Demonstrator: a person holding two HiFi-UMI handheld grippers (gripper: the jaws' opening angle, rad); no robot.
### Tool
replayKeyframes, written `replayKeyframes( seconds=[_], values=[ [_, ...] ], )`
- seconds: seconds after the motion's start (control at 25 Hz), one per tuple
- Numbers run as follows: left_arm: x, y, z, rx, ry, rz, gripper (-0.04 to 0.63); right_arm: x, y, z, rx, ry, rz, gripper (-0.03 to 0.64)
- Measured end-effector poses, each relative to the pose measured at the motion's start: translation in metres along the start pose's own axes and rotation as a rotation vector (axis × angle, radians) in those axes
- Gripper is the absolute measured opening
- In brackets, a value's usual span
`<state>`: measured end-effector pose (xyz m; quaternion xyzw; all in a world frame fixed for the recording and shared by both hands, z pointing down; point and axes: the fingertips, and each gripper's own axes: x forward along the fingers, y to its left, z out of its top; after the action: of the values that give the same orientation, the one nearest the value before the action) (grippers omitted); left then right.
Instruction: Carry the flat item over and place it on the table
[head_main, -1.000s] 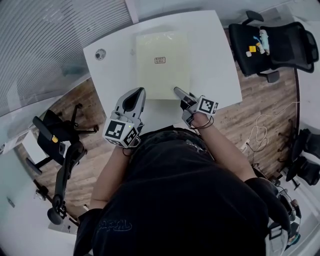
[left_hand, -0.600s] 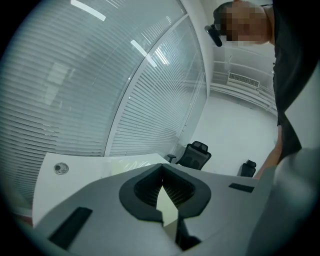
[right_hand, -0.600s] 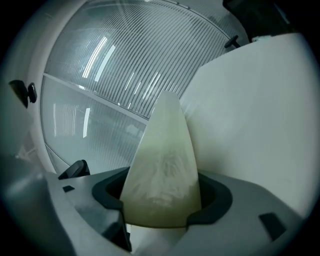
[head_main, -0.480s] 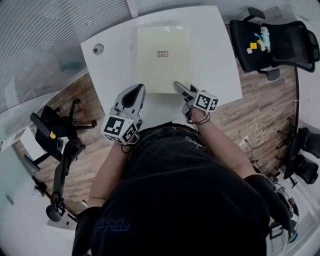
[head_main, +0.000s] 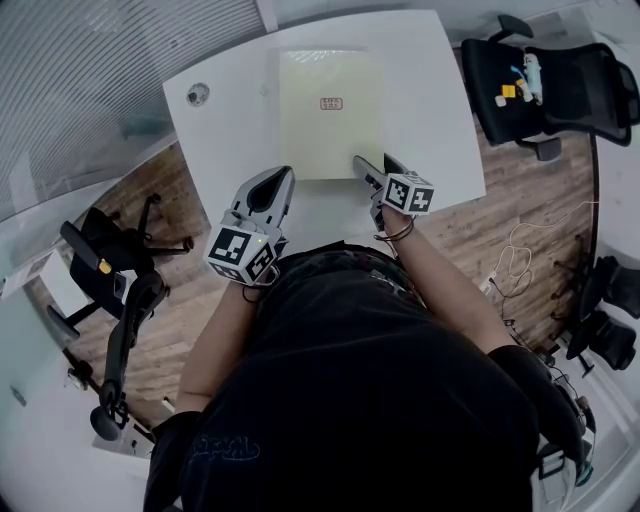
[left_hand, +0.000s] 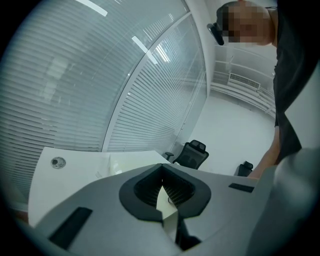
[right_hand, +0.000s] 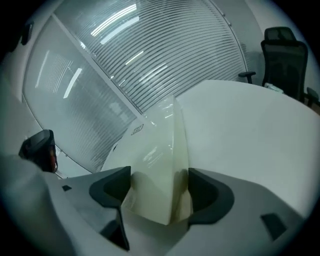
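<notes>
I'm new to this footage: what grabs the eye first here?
A pale yellow flat item lies on the white table, top centre of the head view. The right gripper is at its near right corner, jaws just opening with the corner between them; the left gripper hangs shut near the left corner.

You have the pale flat item (head_main: 330, 115) lying flat on your white table (head_main: 430, 110), with a round grommet (head_main: 198, 94) near its left corner.

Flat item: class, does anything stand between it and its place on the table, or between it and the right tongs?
Nothing visible does. The flat item already lies on the table. Its near edge sits between the right tongs, whose jaws have just been opening and stand apart.
</notes>
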<state>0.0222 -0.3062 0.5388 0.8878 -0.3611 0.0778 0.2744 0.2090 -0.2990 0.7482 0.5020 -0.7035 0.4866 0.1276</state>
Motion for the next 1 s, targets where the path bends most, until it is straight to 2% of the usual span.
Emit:
replayKeyframes(
  seconds=[0.2,0.48,0.6,0.68,0.8,1.0],
  values=[
    [0.003,-0.006,-0.001,0.004,0.004,-0.006,0.014,-0.001,0.003,0.006,-0.034,-0.007,-0.003,0.367],
    [0.001,-0.015,0.003,0.022,-0.006,-0.013,0.014,-0.015,0.008,0.023,-0.145,-0.053,-0.033,0.367],
    [-0.001,-0.025,0.008,0.039,-0.022,-0.018,0.014,-0.03,0.019,0.034,-0.223,-0.088,-0.028,0.358],
    [-0.004,-0.033,0.01,0.049,-0.033,-0.019,0.014,-0.042,0.03,0.041,-0.281,-0.117,-0.015,0.281],
    [-0.007,-0.046,0.009,0.058,-0.047,-0.022,0.014,-0.057,0.044,0.048,-0.341,-0.152,0.0,0.237],
    [-0.017,-0.066,0.01,0.085,-0.076,-0.024,0.014,-0.085,0.073,0.053,-0.418,-0.204,0.01,0.113]
  ],
)
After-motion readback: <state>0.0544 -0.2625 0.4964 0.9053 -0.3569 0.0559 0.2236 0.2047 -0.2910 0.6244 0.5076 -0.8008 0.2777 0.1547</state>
